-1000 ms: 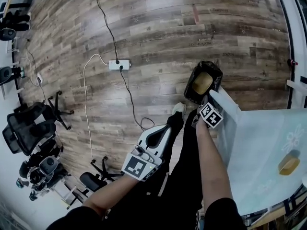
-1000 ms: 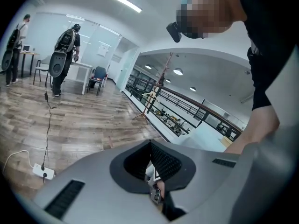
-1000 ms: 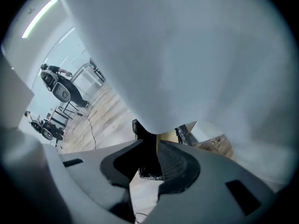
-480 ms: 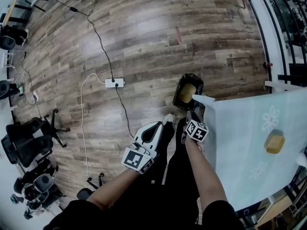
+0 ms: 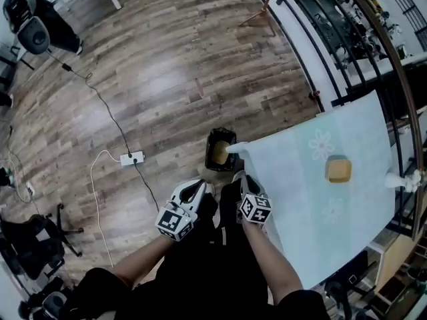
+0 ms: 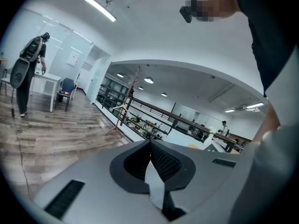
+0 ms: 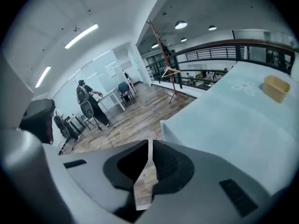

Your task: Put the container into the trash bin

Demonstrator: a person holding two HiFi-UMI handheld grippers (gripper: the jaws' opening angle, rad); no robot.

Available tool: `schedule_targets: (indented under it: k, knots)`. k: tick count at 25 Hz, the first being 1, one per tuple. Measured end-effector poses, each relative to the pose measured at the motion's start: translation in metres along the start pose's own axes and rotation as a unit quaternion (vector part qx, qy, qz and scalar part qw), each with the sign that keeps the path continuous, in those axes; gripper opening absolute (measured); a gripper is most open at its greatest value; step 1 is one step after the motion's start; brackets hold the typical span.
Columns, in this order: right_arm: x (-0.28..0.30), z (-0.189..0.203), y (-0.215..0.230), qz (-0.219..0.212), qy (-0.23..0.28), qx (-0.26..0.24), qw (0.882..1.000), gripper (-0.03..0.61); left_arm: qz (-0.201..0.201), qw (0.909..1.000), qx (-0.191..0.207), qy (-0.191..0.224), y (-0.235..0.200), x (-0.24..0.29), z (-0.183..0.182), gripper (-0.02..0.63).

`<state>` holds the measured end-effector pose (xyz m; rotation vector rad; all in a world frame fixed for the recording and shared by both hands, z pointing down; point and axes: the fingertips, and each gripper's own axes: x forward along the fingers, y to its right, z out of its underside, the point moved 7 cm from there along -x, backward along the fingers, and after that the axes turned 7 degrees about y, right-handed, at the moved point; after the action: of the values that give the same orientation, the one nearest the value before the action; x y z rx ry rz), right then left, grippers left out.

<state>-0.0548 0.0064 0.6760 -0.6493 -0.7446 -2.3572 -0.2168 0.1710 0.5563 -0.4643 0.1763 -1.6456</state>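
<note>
Down inside trash bin (image 5: 223,132), container (image 5: 219,153), well apart from all closed fingers (image 7: 129,165).

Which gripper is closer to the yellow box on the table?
Right. The right gripper is beside the tablecloth's edge, with the yellow container across the cloth from it. The left gripper is farther away, on the right gripper's far side.

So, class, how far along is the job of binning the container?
Done: a tan object, likely a container, lies in the black trash bin. In hand: nothing; left tool and right tool are shut, empty. Remaining: a tan square container sits on the pale blue tablecloth.
</note>
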Motion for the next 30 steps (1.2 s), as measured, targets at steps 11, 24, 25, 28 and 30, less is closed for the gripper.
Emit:
schedule_targets:
  k: [11,24,25,28,30]
  knots:
    - [-0.17,-0.038,0.052,0.086,0.127,0.053,0.987,0.048,0.191,0.9804,0.044,-0.019,0.121,0.092,-0.023,0.012]
    - [-0.349,-0.016,0.191,0.254,0.242,0.142,0.926,0.048,0.357,0.9262,0.085,-0.088,0.341,0.163,0.028,0.012]
    - [-0.358,-0.014,0.203,0.258,0.245,0.146,0.923,0.048,0.357,0.9257,0.087,-0.089,0.354,0.167,0.032,0.012]
    - [-0.373,-0.01,0.231,0.258,0.253,0.165,0.918,0.048,0.349,0.927,0.097,-0.097,0.38,0.177,0.043,0.012]
    - [-0.378,-0.011,0.248,0.253,0.258,0.174,0.916,0.048,0.338,0.9305,0.1,-0.1,0.393,0.184,0.049,0.012]
